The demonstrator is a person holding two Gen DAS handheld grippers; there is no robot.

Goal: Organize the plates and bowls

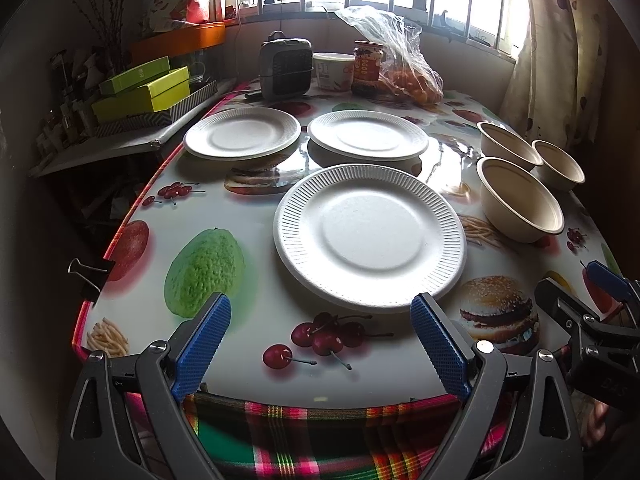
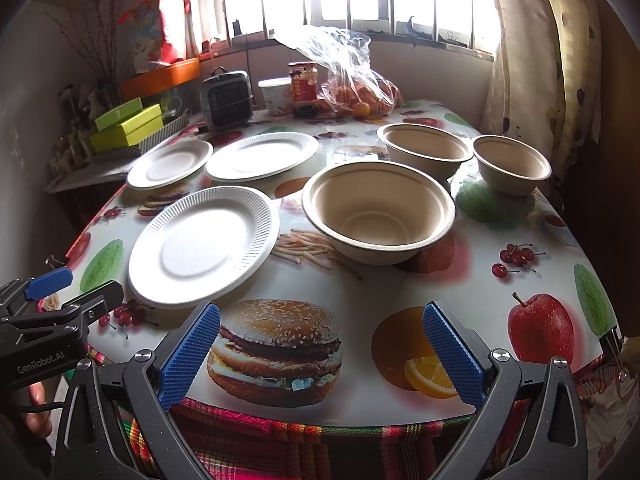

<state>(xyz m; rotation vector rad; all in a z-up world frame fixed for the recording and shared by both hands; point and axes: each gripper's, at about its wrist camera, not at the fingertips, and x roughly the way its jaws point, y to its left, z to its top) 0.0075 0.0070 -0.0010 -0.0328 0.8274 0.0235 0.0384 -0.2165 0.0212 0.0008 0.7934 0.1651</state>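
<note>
Three white paper plates lie apart on the fruit-print table: a near plate (image 1: 370, 236) (image 2: 202, 246), a far left plate (image 1: 242, 133) (image 2: 170, 165) and a far middle plate (image 1: 367, 135) (image 2: 262, 156). Three beige paper bowls stand upright at the right: a near bowl (image 1: 520, 200) (image 2: 378, 210), a far bowl (image 1: 508, 146) (image 2: 424, 148) and a small bowl (image 1: 558, 164) (image 2: 512, 164). My left gripper (image 1: 320, 340) is open and empty, just short of the near plate. My right gripper (image 2: 320, 354) is open and empty at the table's front edge.
At the back stand a small grey heater (image 1: 286, 68), a white tub (image 1: 334, 70), a jar (image 1: 367, 68) and a plastic bag of oranges (image 1: 412, 76). Green boxes (image 1: 144, 90) sit on a side shelf at left. A curtain (image 2: 552, 60) hangs at right.
</note>
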